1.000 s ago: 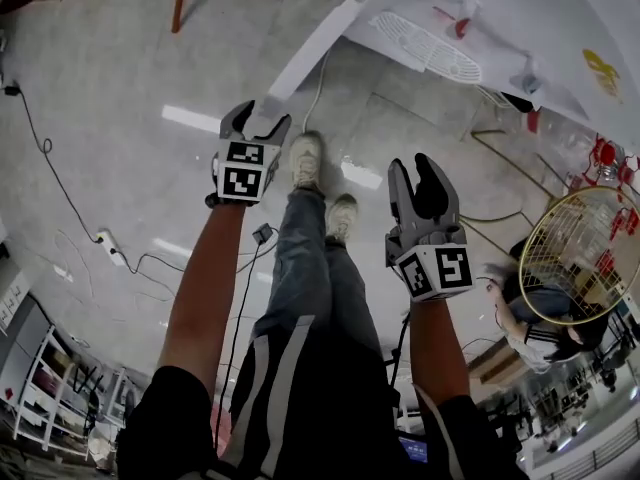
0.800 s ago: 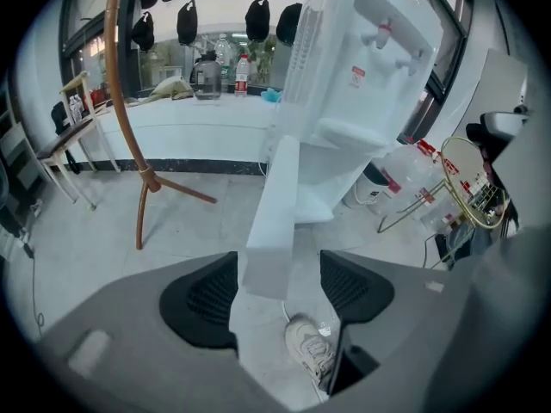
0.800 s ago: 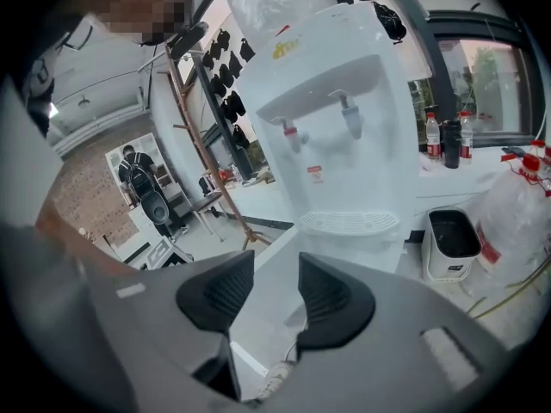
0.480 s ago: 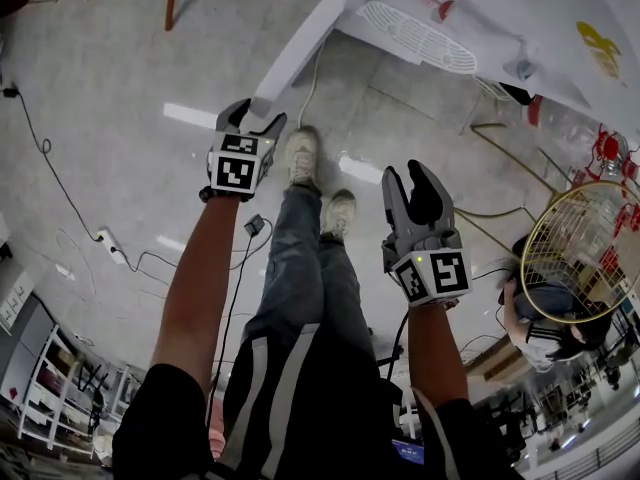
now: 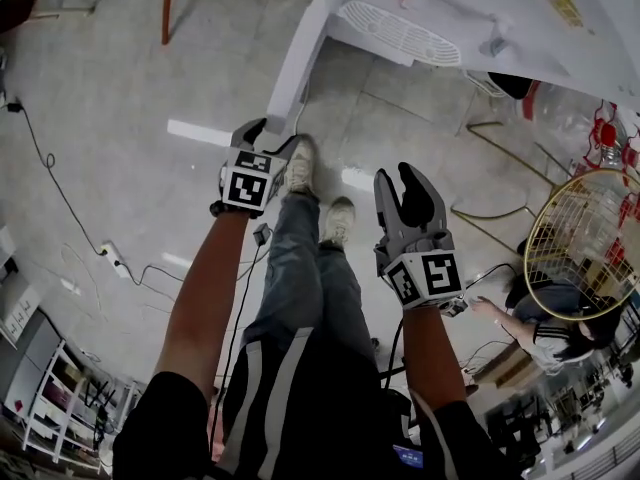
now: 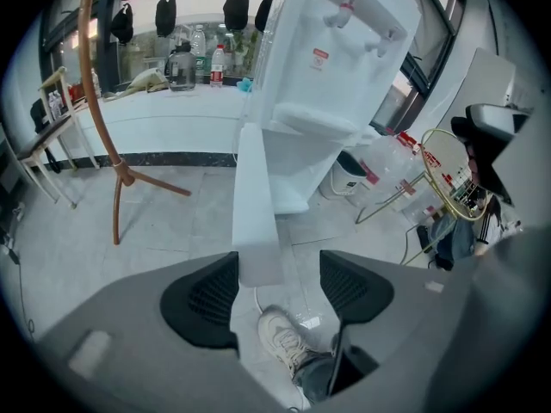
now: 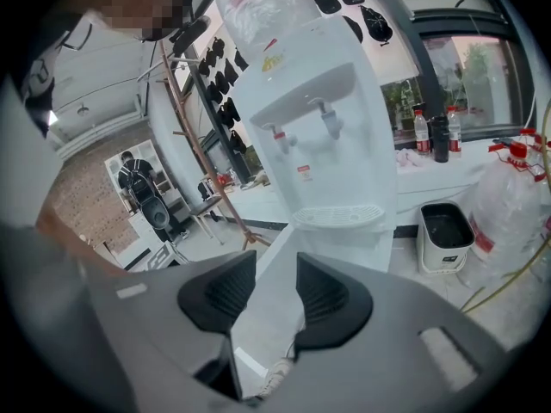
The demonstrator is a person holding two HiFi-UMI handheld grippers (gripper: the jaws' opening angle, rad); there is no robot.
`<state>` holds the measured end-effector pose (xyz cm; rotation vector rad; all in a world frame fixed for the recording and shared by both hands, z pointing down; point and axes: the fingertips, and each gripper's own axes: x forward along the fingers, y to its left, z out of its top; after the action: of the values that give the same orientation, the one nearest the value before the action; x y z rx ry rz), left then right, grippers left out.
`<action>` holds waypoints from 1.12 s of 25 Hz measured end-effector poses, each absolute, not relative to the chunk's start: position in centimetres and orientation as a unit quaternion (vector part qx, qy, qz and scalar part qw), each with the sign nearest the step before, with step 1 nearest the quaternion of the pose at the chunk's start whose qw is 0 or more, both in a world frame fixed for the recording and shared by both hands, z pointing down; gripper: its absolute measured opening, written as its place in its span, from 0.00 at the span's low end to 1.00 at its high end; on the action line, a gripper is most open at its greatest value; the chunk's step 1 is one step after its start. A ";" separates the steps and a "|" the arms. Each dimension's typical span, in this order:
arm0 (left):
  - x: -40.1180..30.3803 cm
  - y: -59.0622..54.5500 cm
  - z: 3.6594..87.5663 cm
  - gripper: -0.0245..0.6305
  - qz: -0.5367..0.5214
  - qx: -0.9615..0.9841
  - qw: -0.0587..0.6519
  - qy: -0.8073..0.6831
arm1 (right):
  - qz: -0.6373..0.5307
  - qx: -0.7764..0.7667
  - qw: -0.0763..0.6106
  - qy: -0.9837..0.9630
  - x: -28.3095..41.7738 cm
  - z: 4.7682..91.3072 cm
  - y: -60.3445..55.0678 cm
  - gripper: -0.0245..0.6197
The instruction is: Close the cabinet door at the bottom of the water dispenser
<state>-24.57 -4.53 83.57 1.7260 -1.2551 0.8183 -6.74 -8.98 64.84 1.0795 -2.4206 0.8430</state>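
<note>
The white water dispenser (image 5: 470, 8) stands at the top of the head view. Its bottom cabinet door (image 5: 297, 58) is swung open and juts out toward me. My left gripper (image 5: 270, 138) is at the door's free end. In the left gripper view the door's edge (image 6: 255, 196) runs up from between the two pads, which stand apart and do not press on it, so the left gripper (image 6: 280, 265) is open. My right gripper (image 5: 398, 183) hangs further right, open with a narrow gap and nothing in it. In the right gripper view the dispenser (image 7: 318, 127) and the door (image 7: 280, 317) lie beyond the right gripper (image 7: 275, 274).
My shoes (image 5: 300, 163) stand just below the door. A wooden stand (image 6: 103, 144) is left of the dispenser. A black bin (image 7: 446, 231) and a water jug (image 7: 508, 205) sit to its right. A gold wire basket (image 5: 585, 238) and a seated person (image 5: 540, 308) are at right. Cables (image 5: 60, 198) cross the floor.
The left gripper has moved up to the door's free end. The dispenser has come nearer in the head view. The right gripper has shifted slightly left.
</note>
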 end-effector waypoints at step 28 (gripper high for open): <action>-9.9 -6.3 82.7 0.46 0.393 0.764 0.345 -0.377 | 0.277 0.472 0.221 -0.807 6.2 66.4 -5.1 0.27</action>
<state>-9.89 -6.33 82.70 1.9848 -0.9800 1.0191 6.19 -5.12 66.42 1.3054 -2.2314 0.7660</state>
